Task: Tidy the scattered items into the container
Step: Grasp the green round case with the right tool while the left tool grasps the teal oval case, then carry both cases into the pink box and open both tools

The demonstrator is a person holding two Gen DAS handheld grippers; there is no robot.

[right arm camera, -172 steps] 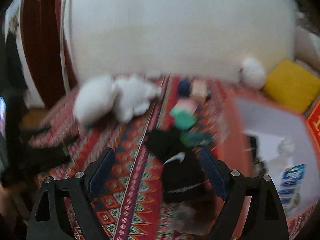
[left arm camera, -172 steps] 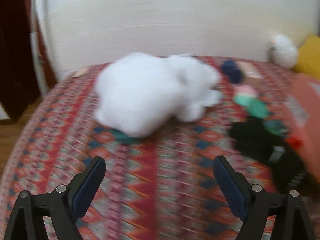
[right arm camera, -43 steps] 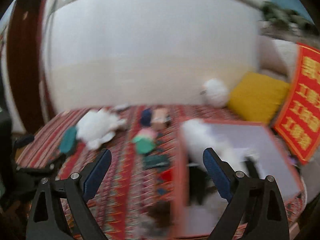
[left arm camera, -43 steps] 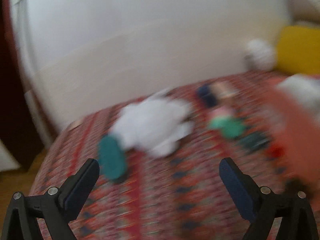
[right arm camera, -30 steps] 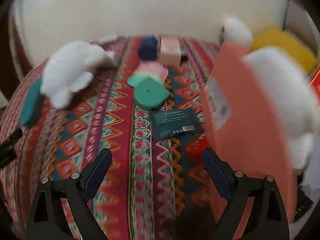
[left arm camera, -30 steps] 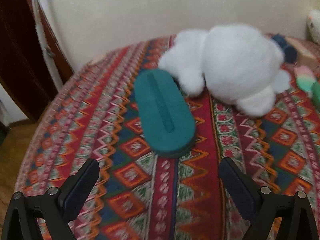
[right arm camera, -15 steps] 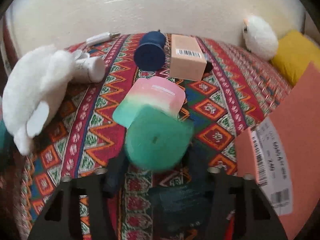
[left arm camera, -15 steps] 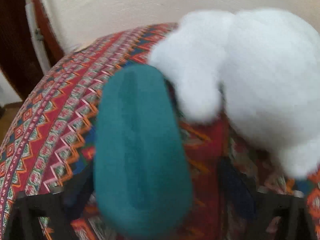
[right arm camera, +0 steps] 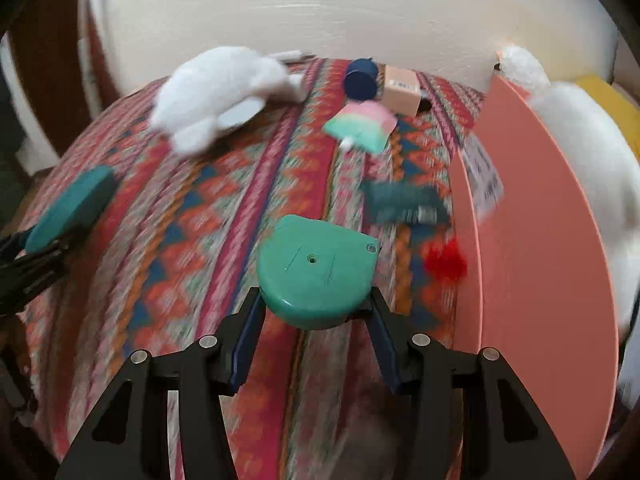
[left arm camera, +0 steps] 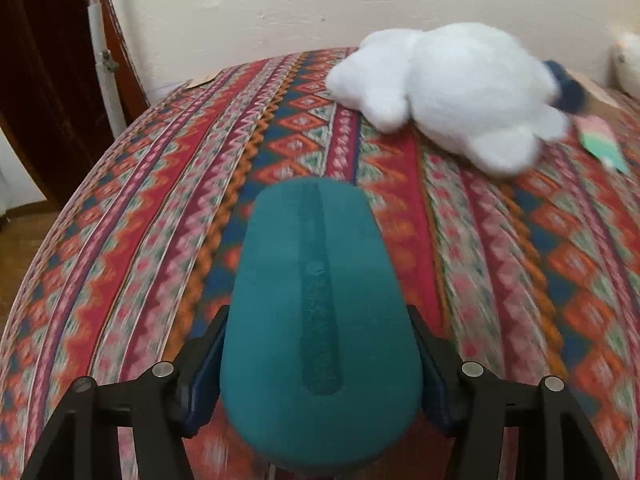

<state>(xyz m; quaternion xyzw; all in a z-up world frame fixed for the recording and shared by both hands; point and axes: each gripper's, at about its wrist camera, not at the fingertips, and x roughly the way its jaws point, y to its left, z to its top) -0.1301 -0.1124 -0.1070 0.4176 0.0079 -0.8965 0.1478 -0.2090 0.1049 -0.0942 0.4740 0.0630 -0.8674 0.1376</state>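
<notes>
left gripper (left arm camera: 320, 364) clamps teal case (left arm camera: 320, 320) lengthwise | right gripper (right arm camera: 316, 316) clamps green disc (right arm camera: 316, 272) | pink box (right arm camera: 540, 248) right, right-hand nearer

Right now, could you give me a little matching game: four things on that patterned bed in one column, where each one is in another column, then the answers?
Things
1. dark teal oval case
2. green round case
3. white plush toy
4. red fluffy bit

Places
A. lying on the cloth beside the salmon box wall
B. clamped in the right tool
C. lying on the cloth near the far wall
D. clamped in the left tool

Pairs: 1-D, 2-B, 3-C, 4-A
</notes>
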